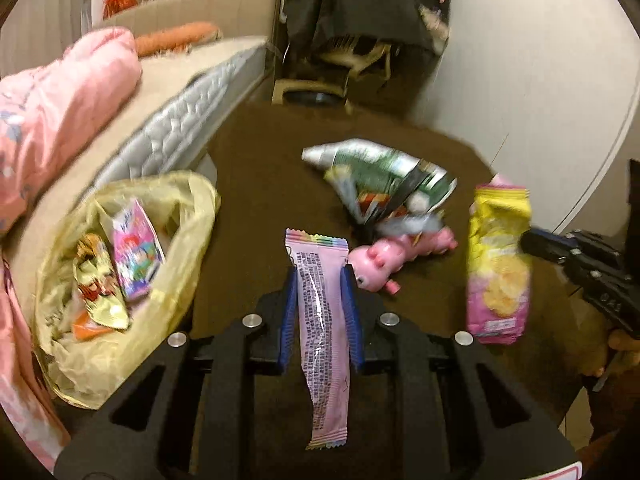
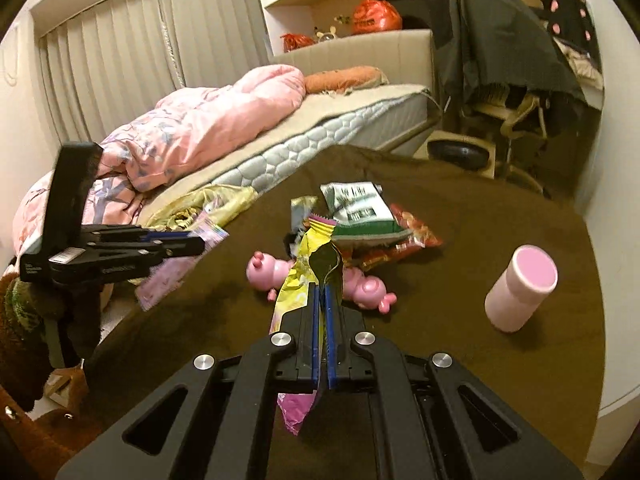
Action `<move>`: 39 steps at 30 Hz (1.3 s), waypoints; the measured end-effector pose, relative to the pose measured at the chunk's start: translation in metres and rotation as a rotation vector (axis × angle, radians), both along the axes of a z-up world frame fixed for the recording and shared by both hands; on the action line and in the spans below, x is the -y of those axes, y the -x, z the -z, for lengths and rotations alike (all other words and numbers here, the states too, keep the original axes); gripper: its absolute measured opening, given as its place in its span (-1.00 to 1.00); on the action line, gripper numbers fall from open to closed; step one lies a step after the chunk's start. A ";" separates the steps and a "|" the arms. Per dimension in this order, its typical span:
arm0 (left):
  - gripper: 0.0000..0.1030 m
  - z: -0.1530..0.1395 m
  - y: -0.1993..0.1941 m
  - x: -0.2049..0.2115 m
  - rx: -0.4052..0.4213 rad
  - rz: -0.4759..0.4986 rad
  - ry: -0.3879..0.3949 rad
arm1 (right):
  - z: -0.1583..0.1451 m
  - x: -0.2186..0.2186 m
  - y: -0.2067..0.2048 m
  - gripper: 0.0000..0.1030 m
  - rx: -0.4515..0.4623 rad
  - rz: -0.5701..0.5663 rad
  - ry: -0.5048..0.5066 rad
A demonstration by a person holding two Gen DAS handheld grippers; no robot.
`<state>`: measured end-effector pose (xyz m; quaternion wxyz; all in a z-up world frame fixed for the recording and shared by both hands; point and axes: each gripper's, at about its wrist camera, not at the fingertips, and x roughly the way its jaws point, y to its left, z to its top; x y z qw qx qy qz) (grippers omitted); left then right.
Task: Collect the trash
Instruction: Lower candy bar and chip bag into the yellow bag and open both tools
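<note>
My left gripper (image 1: pixel 319 270) is shut on a long pink snack wrapper (image 1: pixel 322 320), which runs lengthwise between the blue pads and hangs clear of the table. The right wrist view shows that left gripper (image 2: pixel 196 242) at the left, over the table edge. My right gripper (image 2: pixel 322 286) is shut on a crumpled yellow and pink chip bag (image 2: pixel 300 276), lifted off the table. The chip bag (image 1: pixel 498 264) also shows in the left wrist view, dangling from the right gripper (image 1: pixel 526 240). A yellow plastic bag (image 1: pixel 188 204) holding several wrappers sits open at the table's left edge.
A green and silver wrapper (image 1: pixel 372 164) and a red wrapper (image 2: pixel 416 236) lie mid-table on the brown cloth (image 1: pixel 260 160). A pink pig toy (image 1: pixel 376 264) lies just beyond my left fingers. A pink cylinder (image 2: pixel 520 288) stands at the right. A bed with a pink duvet (image 2: pixel 200 120) borders the left.
</note>
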<state>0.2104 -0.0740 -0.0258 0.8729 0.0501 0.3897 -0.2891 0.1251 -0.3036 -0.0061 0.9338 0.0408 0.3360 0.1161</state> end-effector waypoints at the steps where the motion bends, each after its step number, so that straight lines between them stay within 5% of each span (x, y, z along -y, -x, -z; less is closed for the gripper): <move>1: -0.60 -0.006 0.004 -0.003 0.022 0.003 0.019 | -0.003 -0.002 0.001 -0.92 0.007 -0.003 0.006; 7: -0.60 -0.033 0.024 -0.030 0.140 -0.030 0.108 | -0.022 -0.021 0.002 -0.92 0.049 -0.022 0.029; 14: -0.60 -0.054 0.021 -0.092 0.219 -0.179 0.187 | -0.064 -0.065 -0.014 -0.92 0.140 -0.103 0.066; 24: -0.59 -0.075 -0.014 -0.188 0.291 -0.366 0.258 | -0.100 -0.156 -0.092 -0.92 0.187 -0.236 0.064; 31: -0.59 -0.044 -0.063 -0.220 0.230 -0.410 0.292 | -0.063 -0.216 -0.168 -0.92 0.097 -0.322 0.053; 39: -0.59 0.022 -0.119 -0.203 0.124 -0.404 0.326 | 0.013 -0.234 -0.248 -0.92 -0.065 -0.317 0.019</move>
